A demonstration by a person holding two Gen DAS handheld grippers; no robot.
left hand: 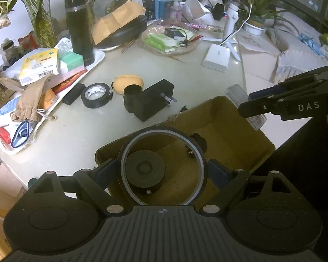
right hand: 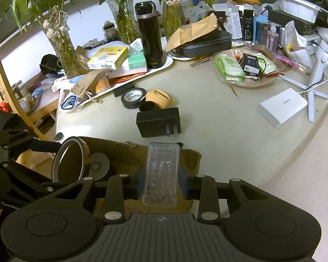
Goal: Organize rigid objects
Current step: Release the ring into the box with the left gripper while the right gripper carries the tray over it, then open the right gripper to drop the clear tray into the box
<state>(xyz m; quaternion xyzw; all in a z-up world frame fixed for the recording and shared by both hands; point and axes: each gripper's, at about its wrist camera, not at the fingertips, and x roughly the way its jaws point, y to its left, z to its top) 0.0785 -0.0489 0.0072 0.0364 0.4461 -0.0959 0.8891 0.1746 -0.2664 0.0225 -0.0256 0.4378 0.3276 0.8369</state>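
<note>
My left gripper (left hand: 163,170) is shut on a dark tape ring (left hand: 200,152) and holds it above an open cardboard box (left hand: 234,122). A black round disc (left hand: 145,170) and a small black part (left hand: 196,140) lie inside the box. My right gripper (right hand: 161,180) is shut on a clear plastic case (right hand: 161,174) over the box's near edge (right hand: 192,157); the tape ring (right hand: 71,163) and left gripper show at its left. A black tape roll (left hand: 96,95), a black power adapter (left hand: 152,101) and an orange pouch (left hand: 129,83) lie on the table.
A white tray (left hand: 98,56) with boxes, a pouch and a black flask (left hand: 79,26) stands at the left. A basket of packets (left hand: 171,40), a white power bank (left hand: 216,57) and a white gimbal stand (left hand: 230,21) are behind. Plant vases (right hand: 63,41) line the back.
</note>
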